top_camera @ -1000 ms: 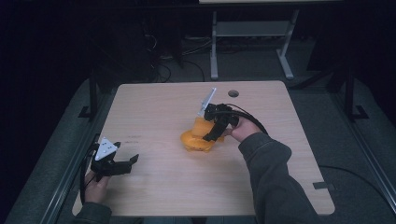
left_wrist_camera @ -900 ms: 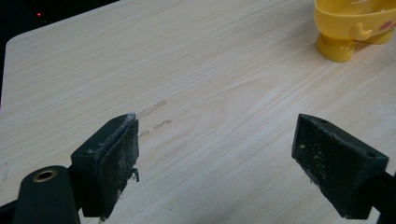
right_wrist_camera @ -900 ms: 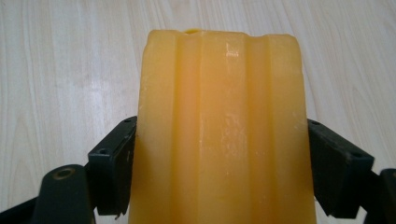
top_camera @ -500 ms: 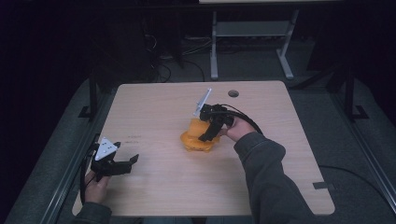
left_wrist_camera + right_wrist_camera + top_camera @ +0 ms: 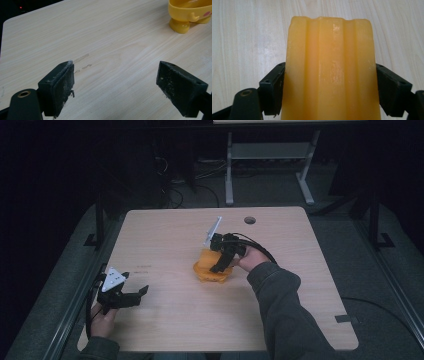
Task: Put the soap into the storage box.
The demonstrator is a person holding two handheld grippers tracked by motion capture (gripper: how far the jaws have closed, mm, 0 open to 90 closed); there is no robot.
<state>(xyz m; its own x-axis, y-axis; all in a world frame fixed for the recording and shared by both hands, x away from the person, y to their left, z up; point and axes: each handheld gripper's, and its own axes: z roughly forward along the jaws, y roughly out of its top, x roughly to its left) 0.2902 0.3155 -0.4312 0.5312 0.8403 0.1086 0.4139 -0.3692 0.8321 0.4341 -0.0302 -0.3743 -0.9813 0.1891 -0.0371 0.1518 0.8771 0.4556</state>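
A: What are your tongs doing around that yellow bowl [image 5: 210, 270]?

B: Your right gripper [image 5: 220, 265] is clamped on it: the right gripper view has both black jaws pressed against the sides of its ribbed yellow wall [image 5: 329, 70]. The bowl sits near the middle of the table [image 5: 310, 270], probably pinned there so it can't slide.

A: And your other hand?

B: Your left gripper [image 5: 135, 296] rests well away from the bowl, toward the near left table edge, jaws spread wide and holding nothing. It seems parked.

A: How's your right arm set?

B: Your forearm reaches in from the bowl's near right side, wrist bent over it.
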